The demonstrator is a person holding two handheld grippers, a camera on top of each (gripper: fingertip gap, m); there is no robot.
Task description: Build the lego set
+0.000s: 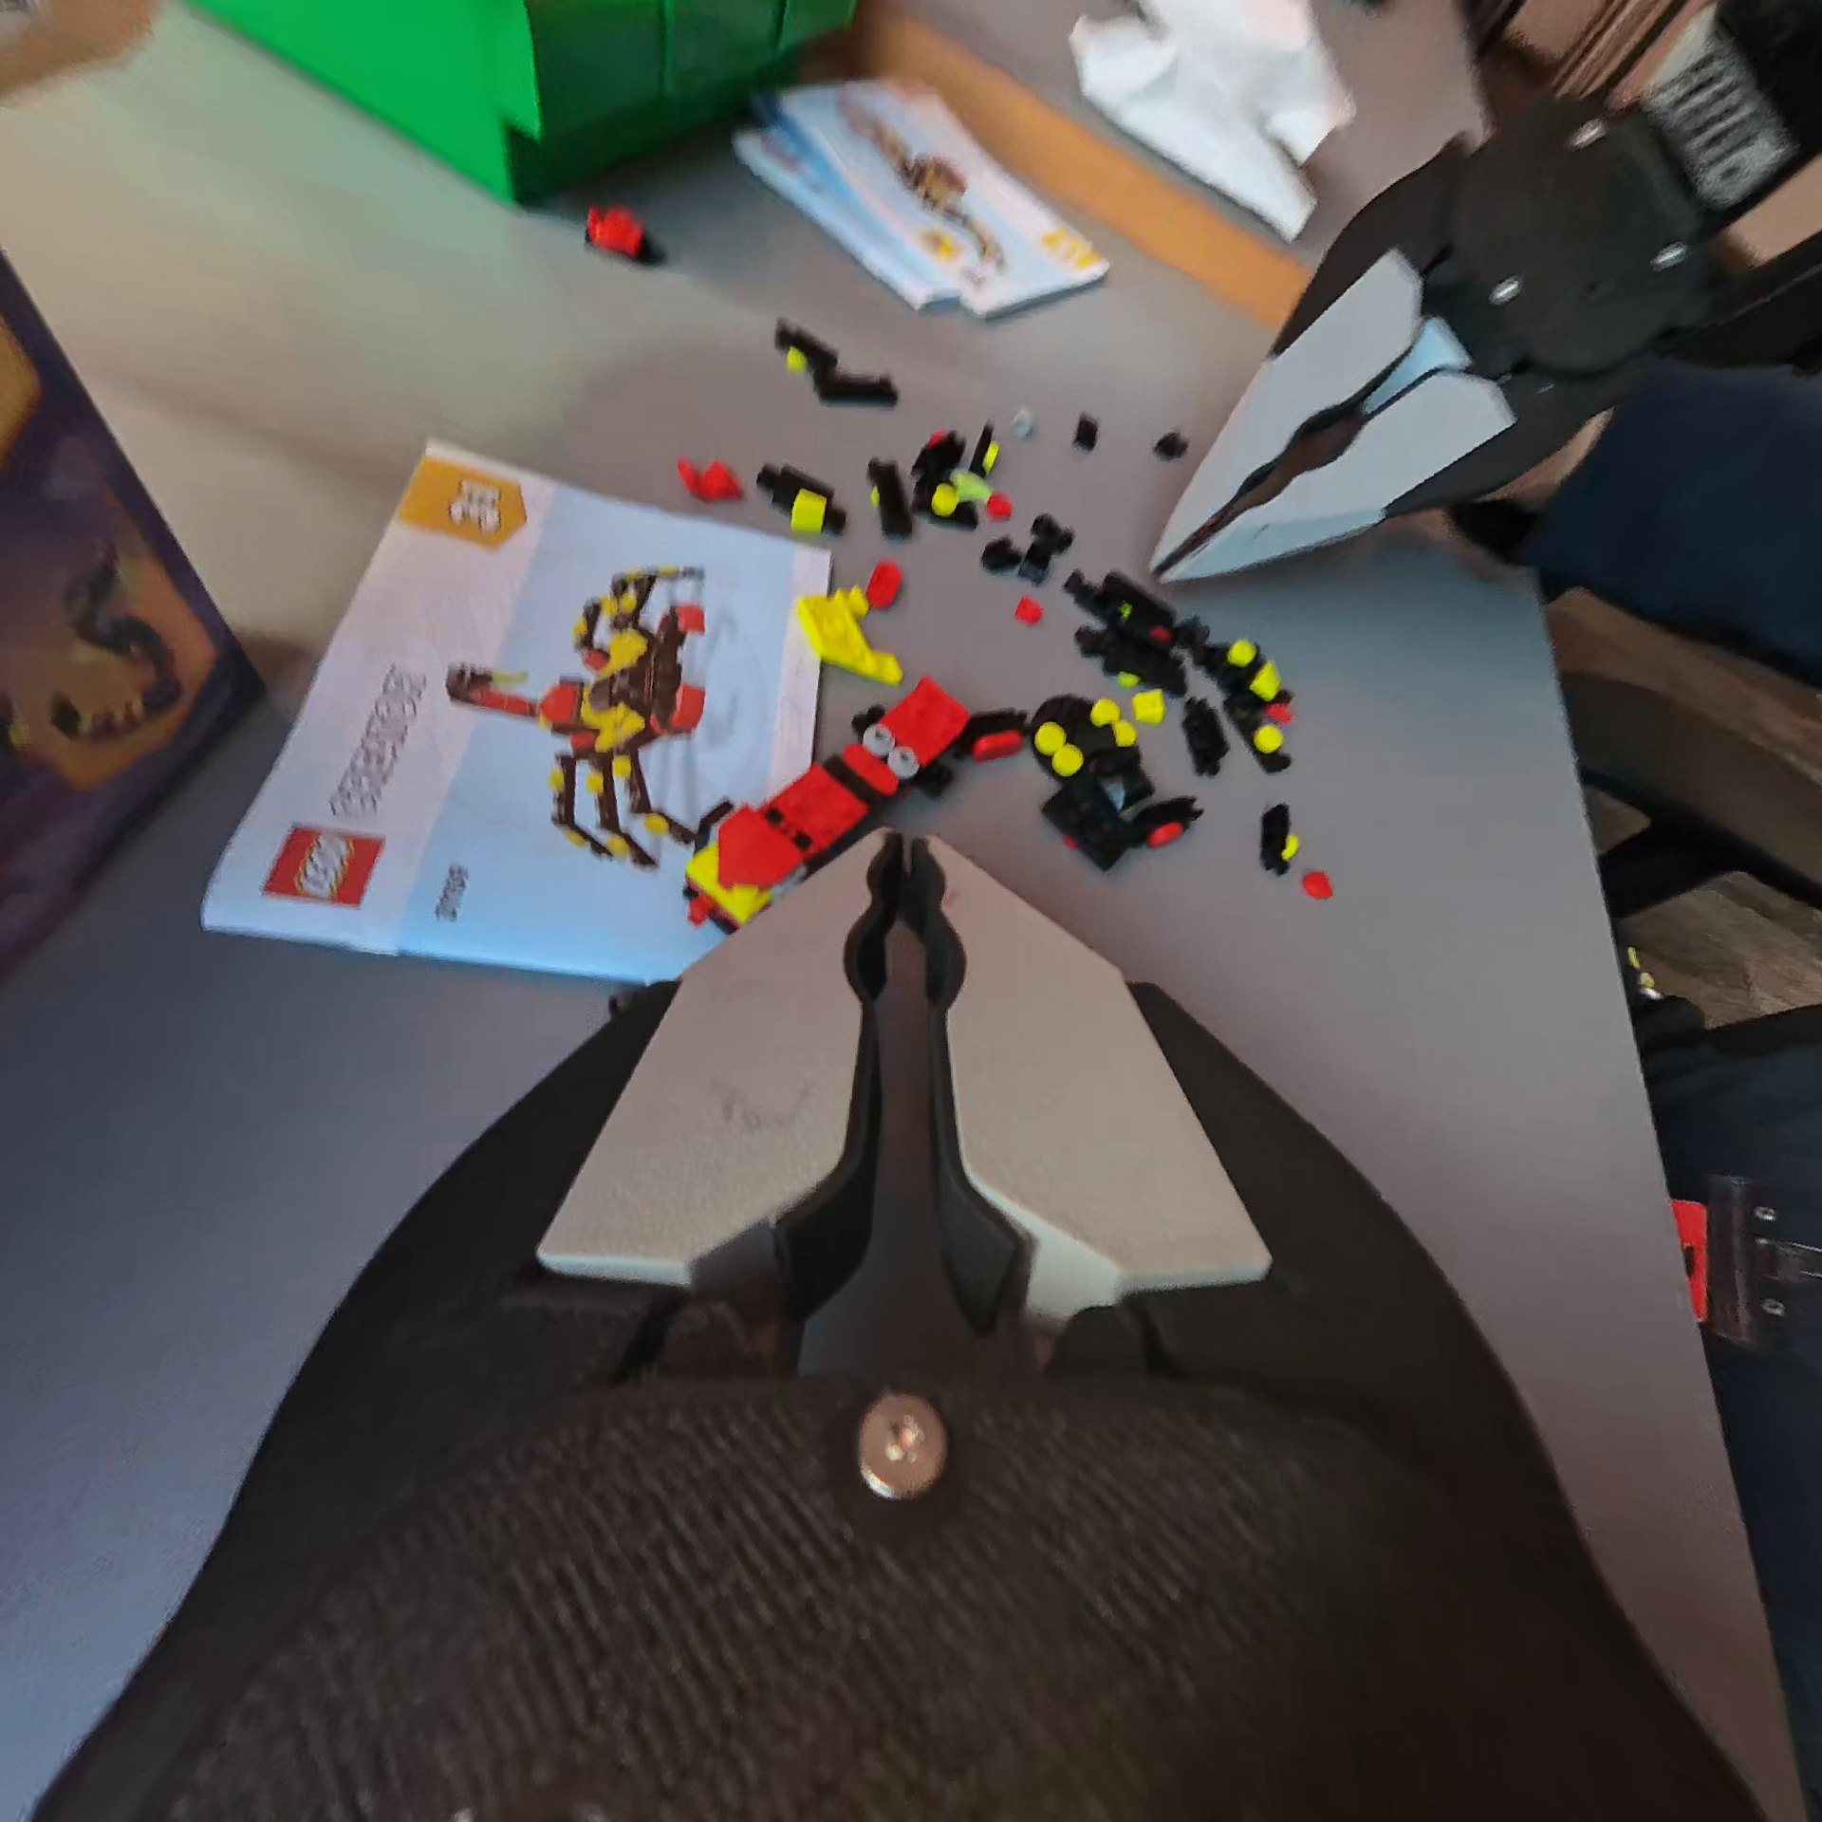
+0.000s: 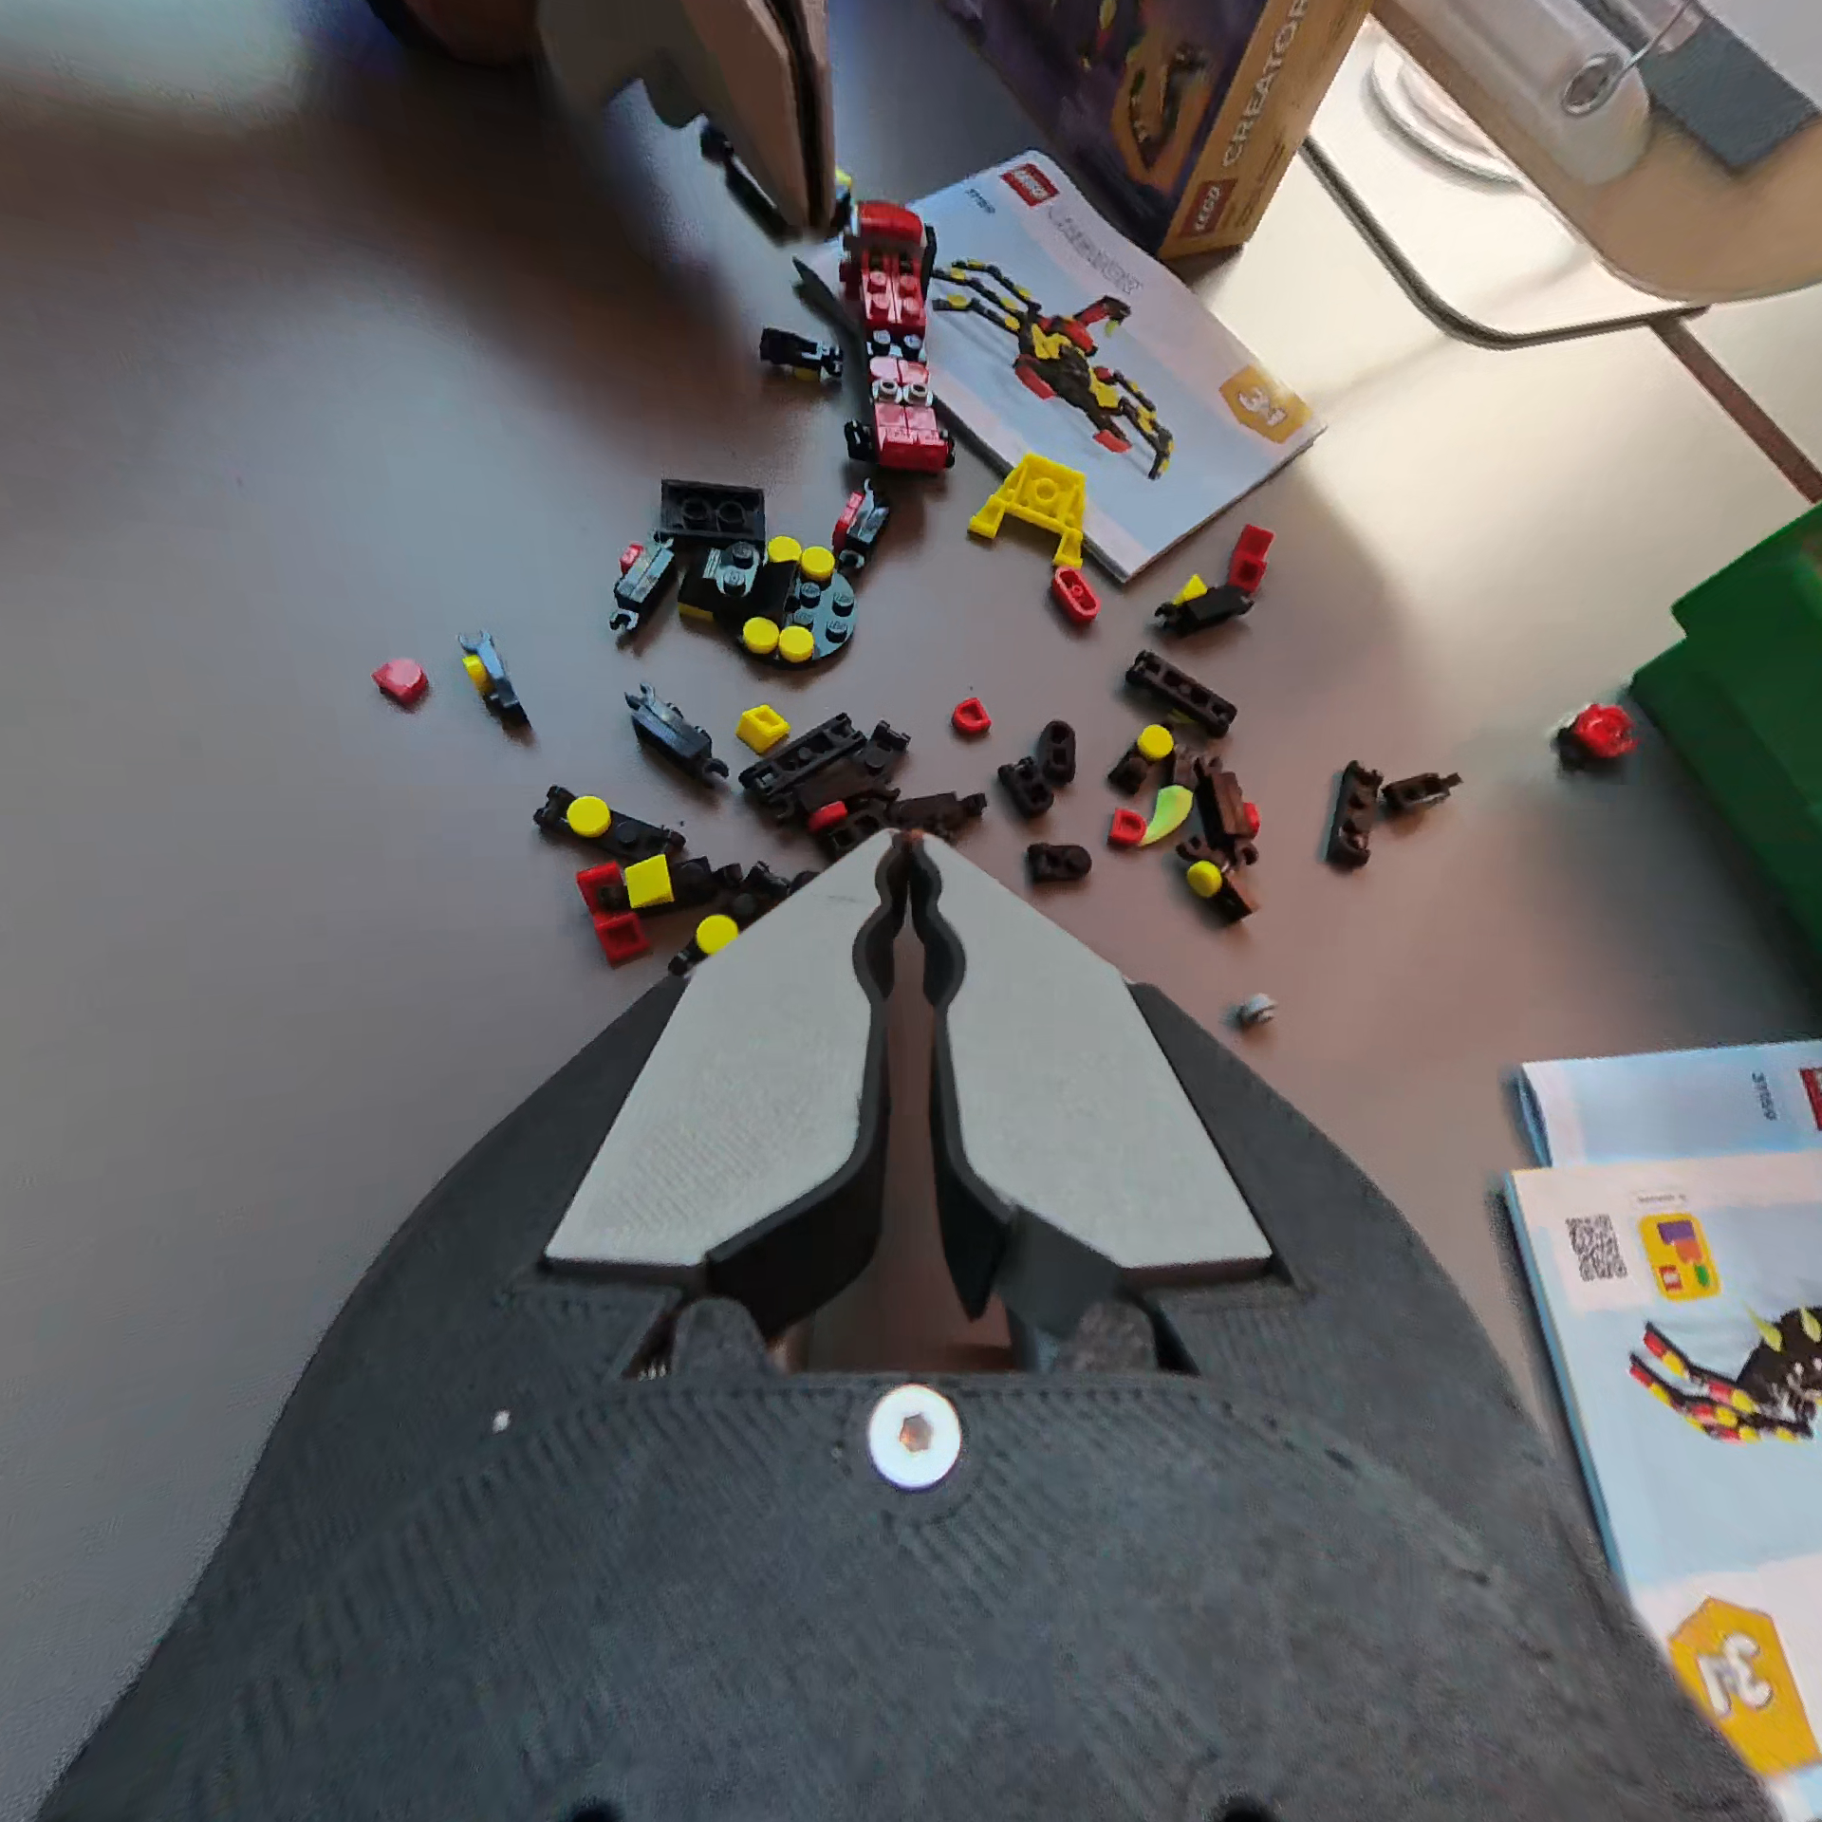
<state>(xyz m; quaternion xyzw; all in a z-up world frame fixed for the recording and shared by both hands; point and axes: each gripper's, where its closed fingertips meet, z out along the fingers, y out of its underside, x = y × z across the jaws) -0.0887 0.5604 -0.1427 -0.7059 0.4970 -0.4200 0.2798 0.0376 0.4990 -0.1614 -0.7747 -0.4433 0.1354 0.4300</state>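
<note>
A long red build with yellow and black parts (image 1: 828, 799) lies on the grey table beside an instruction booklet (image 1: 513, 710); it also shows in the right wrist view (image 2: 892, 335). My left gripper (image 1: 902, 848) is shut and empty, with its tips right by the near end of the red build. A black build with yellow round studs (image 2: 759, 592) lies close by. Several loose black, red and yellow pieces (image 2: 818, 779) are scattered in front of my right gripper (image 2: 905, 838). It is shut, low over the pile, and holds nothing that I can make out.
A green box (image 1: 592, 79) stands at the back, and the set's box (image 2: 1183, 99) is beside the booklet. More booklets (image 2: 1676, 1331) lie to the right. A yellow wedge plate (image 2: 1035, 503) rests on the booklet's edge. The table edge (image 1: 1597, 887) runs along the right. The tips of one gripper are about 15 cm away from the tips of the other.
</note>
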